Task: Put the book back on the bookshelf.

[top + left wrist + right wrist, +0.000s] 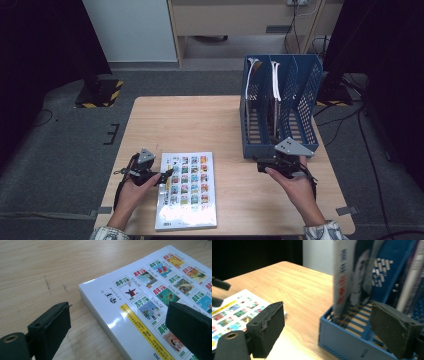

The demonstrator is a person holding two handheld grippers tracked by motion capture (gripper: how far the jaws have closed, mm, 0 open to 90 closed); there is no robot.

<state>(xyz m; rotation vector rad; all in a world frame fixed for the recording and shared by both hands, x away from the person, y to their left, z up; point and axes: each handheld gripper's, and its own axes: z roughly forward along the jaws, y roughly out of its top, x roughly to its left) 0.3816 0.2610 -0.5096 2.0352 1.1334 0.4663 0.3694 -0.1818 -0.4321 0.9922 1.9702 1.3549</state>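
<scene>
Left gripper (117,322) jaws were spread, straddling the near corner of the magazine (187,189) lying flat on the table (200,125); nothing pinched. Right gripper (329,327) was spread, empty, by the blue file rack (280,107). Likely pick-up step; next: close on the edge, lift.

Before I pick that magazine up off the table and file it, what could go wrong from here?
The magazine lies flat on the table, and the left gripper straddles its corner with jaws open; a thin, glossy cover may slide or bend rather than lift. The blue file rack already holds upright magazines in its left slots, so inserting there could snag them. The right gripper, open, sits close to the rack's front and could knock it.
</scene>
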